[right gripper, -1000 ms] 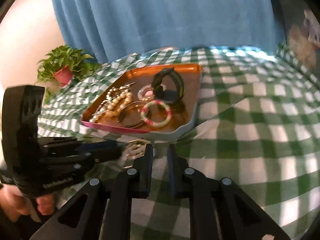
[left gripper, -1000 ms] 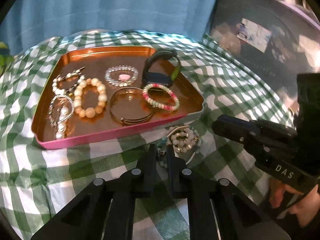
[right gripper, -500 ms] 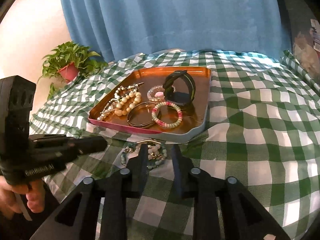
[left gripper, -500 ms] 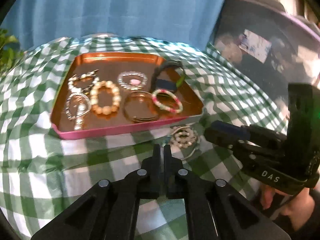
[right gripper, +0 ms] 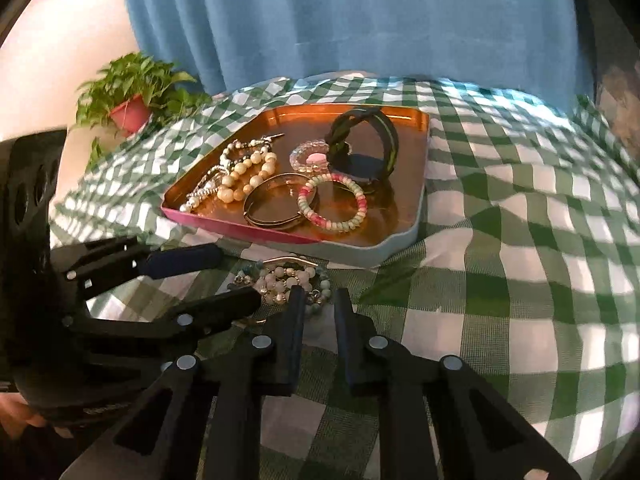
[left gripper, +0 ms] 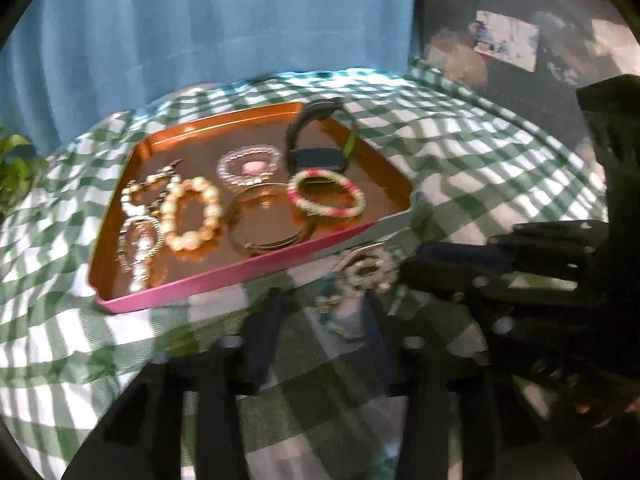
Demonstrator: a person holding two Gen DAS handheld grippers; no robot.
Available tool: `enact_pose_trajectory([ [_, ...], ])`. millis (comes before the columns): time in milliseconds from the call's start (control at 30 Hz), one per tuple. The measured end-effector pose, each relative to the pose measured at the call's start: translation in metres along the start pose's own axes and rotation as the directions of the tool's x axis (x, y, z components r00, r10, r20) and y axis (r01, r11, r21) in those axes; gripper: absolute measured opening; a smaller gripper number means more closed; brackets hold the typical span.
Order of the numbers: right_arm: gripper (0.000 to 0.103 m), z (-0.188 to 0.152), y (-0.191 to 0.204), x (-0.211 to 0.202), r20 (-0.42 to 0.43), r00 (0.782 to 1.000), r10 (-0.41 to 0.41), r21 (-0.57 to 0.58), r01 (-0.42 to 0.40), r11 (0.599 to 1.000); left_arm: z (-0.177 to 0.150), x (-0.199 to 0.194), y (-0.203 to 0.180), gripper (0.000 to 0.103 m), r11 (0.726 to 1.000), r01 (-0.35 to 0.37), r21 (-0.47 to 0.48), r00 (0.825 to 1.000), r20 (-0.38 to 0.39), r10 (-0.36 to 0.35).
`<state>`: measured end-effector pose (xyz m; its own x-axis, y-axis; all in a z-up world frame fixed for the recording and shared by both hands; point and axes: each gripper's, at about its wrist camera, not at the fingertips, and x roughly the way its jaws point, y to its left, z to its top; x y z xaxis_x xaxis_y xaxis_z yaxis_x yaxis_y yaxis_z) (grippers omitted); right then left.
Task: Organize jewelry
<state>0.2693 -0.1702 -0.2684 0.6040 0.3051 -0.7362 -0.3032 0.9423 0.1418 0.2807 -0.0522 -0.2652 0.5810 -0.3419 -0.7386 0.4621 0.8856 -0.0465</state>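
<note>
A loose beaded bracelet [right gripper: 285, 280] of pale and teal beads with a curved silver bar is seen lying on the green checked cloth [right gripper: 520, 280], just outside the near edge of the tray [right gripper: 404, 236], close to that tray's near right corner. It is not held by either tool.

The left gripper [left gripper: 320, 312] is seen with its jaws spread, having just been opening; in the blurred left wrist view the bracelet [left gripper: 366, 276] lies just ahead of the gap between them, and no pad is pressed on it. In the right wrist view the same gripper [right gripper: 228, 276] reaches in from the left, one finger beside the beads and the other nearer the tray edge.

The right gripper [right gripper: 316, 300] is shown with its jaws narrowly parted, having just been closing; its fingertips stand at the near side of the bracelet, with nothing pinched between them.

Inside the copper-floored tray are laid a pink-and-pale bead bracelet [right gripper: 332, 208], a bronze bangle [right gripper: 276, 200], a cream pearl bracelet [right gripper: 248, 174], a clear bead bracelet [right gripper: 310, 156], silver pearl pieces at the left edge [left gripper: 138, 240], and a black braided cuff [right gripper: 366, 140] standing on edge at the far right.

A potted plant [right gripper: 132, 92] is set beyond the cloth's far left corner, before a blue curtain [right gripper: 340, 20].
</note>
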Motion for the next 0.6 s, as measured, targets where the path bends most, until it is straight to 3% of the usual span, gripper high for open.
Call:
enact_pose_trajectory([
  [67,0.007,0.001,0.007,0.000,0.002,1.000,-0.030,-0.042,0.030,0.999,0.002,0.000,0.001,0.012,1.000,0.012,-0.008,1.000,-0.009,-0.012],
  [167,0.004,0.003,0.008,0.001,0.000,1.000,-0.021,-0.035,0.021,0.999,0.003,-0.001,0.008,0.009,0.996,0.045,-0.072,0.999,-0.019,-0.047],
  [200,0.003,0.003,0.003,0.000,-0.001,1.000,0.012,-0.004,-0.012,1.000,0.002,-0.005,0.015,0.000,0.989,0.079,-0.123,0.997,-0.013,-0.081],
  [300,0.004,0.005,-0.013,-0.010,0.047,0.997,0.062,0.096,-0.067,0.993,0.006,-0.026,0.028,0.000,0.984,0.075,-0.162,0.997,0.033,-0.070],
  [333,0.010,0.005,-0.016,-0.014,0.058,0.996,0.068,0.104,-0.074,0.992,0.006,-0.032,0.030,0.000,0.986,0.059,-0.157,0.998,0.043,-0.053],
  [467,0.010,0.002,-0.016,-0.017,0.059,0.995,0.077,0.102,-0.082,0.991,-0.009,-0.048,0.055,0.000,0.982,0.009,-0.187,0.999,0.033,-0.003],
  [600,0.015,0.003,-0.003,-0.020,0.075,0.994,0.084,0.058,-0.089,0.994,-0.024,-0.049,0.058,0.000,0.979,0.023,-0.202,1.000,0.020,-0.020],
])
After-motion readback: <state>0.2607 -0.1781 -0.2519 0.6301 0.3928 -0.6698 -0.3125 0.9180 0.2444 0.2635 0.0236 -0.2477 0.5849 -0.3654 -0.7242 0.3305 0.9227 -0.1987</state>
